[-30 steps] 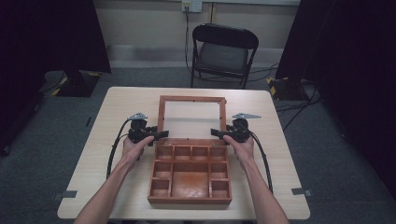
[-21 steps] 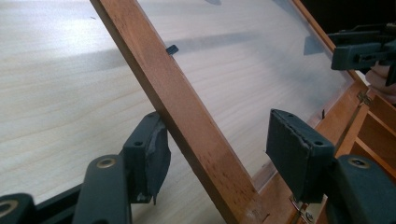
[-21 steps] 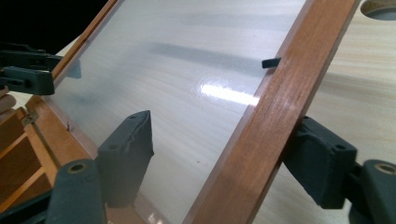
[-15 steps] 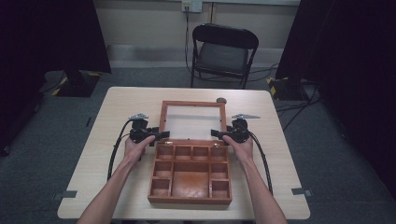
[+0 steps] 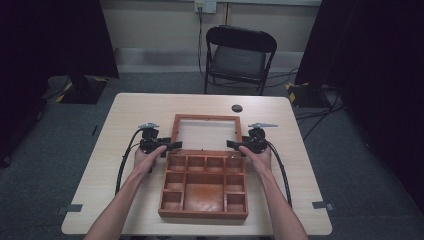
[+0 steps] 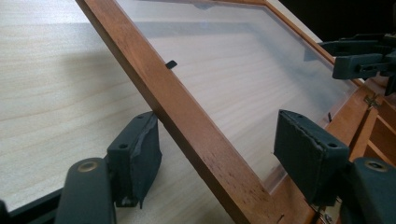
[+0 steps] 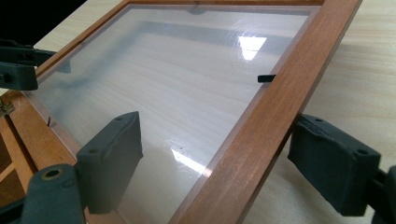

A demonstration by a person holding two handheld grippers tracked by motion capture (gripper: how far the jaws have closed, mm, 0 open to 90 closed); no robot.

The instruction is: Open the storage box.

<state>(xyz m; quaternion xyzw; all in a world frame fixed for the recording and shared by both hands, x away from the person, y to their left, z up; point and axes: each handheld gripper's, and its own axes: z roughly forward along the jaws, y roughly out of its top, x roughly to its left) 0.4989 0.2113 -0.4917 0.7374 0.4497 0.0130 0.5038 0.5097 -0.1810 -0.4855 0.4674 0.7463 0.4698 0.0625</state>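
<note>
Two grippers, left gripper (image 5: 173,145) and right gripper (image 5: 231,144), have just been opening, jaws loose around the lid (image 5: 206,132) sides, mid frame.

From the high view I can't make out how my claws stand against the lid (image 5: 205,118); they are too small there. The small dark round thing (image 5: 237,108) on the tabletop (image 5: 140,107) beyond the lid is too tiny to identify. In the left gripper view the lid's wooden rail (image 6: 187,121) runs off the top and bottom edges, and the compartment box (image 6: 380,135) is cut off at the right. In the right gripper view the box (image 7: 11,154) is clipped at the left edge.
</note>
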